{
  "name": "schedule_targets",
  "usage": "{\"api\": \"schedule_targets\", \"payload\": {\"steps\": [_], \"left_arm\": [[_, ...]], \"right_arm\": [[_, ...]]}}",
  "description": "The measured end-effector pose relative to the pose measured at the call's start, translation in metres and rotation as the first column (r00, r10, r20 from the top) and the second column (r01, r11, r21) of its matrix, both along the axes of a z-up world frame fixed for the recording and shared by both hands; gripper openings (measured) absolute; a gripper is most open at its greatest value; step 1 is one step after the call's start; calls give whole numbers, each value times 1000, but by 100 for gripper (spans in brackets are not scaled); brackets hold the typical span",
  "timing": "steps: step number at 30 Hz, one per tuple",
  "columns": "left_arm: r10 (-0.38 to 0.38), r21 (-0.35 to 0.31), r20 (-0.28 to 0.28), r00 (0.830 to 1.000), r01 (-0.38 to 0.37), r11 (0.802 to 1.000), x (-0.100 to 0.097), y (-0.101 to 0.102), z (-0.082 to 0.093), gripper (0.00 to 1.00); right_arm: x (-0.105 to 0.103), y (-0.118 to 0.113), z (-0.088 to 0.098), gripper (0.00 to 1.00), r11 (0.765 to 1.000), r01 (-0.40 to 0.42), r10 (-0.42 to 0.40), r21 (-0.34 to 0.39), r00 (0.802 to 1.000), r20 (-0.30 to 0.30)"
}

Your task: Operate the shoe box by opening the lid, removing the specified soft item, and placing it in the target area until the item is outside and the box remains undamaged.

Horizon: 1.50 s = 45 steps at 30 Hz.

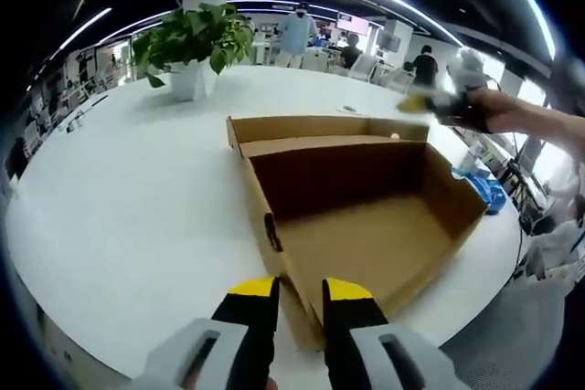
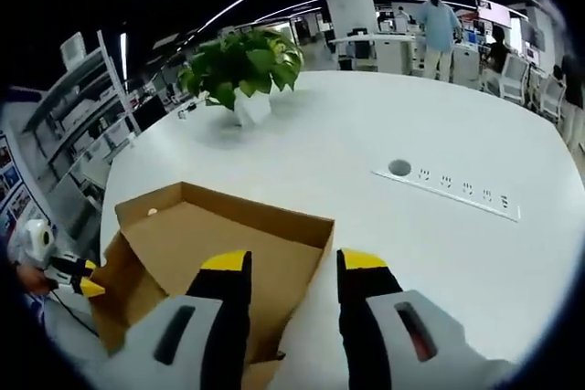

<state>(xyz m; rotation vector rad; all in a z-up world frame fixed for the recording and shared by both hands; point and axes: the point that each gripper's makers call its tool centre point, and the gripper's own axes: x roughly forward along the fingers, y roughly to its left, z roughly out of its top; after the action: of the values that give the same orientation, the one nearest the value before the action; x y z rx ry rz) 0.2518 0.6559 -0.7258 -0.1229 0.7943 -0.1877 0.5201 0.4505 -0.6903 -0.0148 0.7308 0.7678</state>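
The brown cardboard shoe box [image 1: 366, 235] lies open on the white table, its lid [image 1: 324, 127] folded back flat on the far side. The inside floor I can see is bare cardboard. My left gripper [image 1: 300, 291] is at the box's near corner, which sits between the two yellow-tipped jaws; a gap shows between them, and they are open. My right gripper [image 2: 292, 262] hovers above the box [image 2: 219, 244] near its rim, jaws wide apart and holding nothing. Held by a person's arm, the right gripper [image 1: 448, 102] hangs over the far right side. The left gripper [image 2: 69, 273] is at the box's left corner.
A potted green plant [image 1: 194, 47] [image 2: 245, 70] stands at the far side of the round white table [image 1: 119, 207]. A power strip [image 2: 457, 194] is set in the tabletop. A blue object [image 1: 484, 187] lies beyond the box. People stand far behind.
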Motion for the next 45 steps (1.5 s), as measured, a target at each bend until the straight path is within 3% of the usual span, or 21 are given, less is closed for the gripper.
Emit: {"api": "schedule_targets", "payload": {"steps": [10,11,17,22,31,34,41,45], "left_arm": [[34,-32,9,999,-34,999,1,2,-2,18],[33,-32,8,999,-33,999,1,2,-2,18],[31,-27,9,999,-31,999,1,1,-2,18],[30,-32,11,999,-30,999,0,0,-1,18],[31,-38,10,999,-30,999,1,-1,-2,18],[27,-35,9,1000,-27,999,1,-2,-1,18],[31,-36,8,999,-30,999,1,-2,-1,18],[34,-35,9,999,-33,999,1,-2,-2,18]], "right_arm": [[21,2,-33,32,999,42,-44,-29,998,-45],[15,3,-32,32,998,46,-48,-34,998,-48],[25,7,-40,26,997,72,-73,-14,994,-83],[28,6,-46,17,996,70,-75,-63,994,-81],[33,-4,-50,4,985,100,-112,-141,991,-76],[34,-5,-50,3,978,145,-159,-149,983,-87],[40,-6,-45,2,976,153,-166,-156,983,-75],[32,-6,-31,1,976,156,-166,-150,985,-54]]}}
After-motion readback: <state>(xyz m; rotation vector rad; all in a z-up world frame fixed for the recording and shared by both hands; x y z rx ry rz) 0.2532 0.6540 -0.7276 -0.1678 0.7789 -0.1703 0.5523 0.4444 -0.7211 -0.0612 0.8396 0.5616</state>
